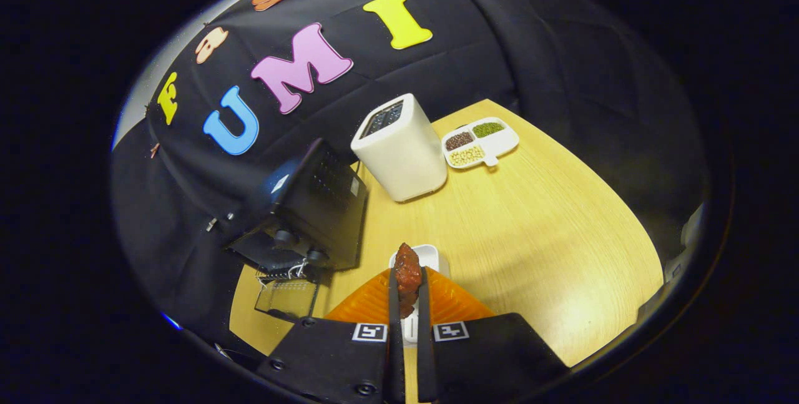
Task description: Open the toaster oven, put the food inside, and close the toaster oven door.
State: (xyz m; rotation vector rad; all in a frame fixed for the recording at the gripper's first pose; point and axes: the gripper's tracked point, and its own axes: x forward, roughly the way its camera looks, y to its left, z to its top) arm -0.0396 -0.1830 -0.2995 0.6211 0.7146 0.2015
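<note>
Clamped between the two fingers of the gripper (407, 295), a reddish-brown piece of food (407, 274) rides clear of the table, the jaws drawn narrow so that both press its sides and its top juts out past the fingertips. That tight, upright hold looks chosen to keep the morsel from slipping during the carry.

Directly beneath and just ahead of the fingers lies a small white dish (428, 257), apparently the plate the food came from, with a ribbed orange mat (454, 305) spread under the gripper on either side.

Off to the left of the fingers stands the black toaster oven (312, 210), knobs facing the table edge. Its glass door (286, 295) hangs folded down flat in front, so the opening step appears done and the cavity stands ready; the interior itself is too dark and too sharply angled to make out a rack with any certainty.

Beyond the fingers, well apart from the oven's mouth, a tall white appliance (401, 148) sits on the wooden table (537, 235), and just beside it a white divided tray (499, 142) holds three kinds of grains or beans. Neither stands in the path between the food and the open oven, judging from this angle.
</note>
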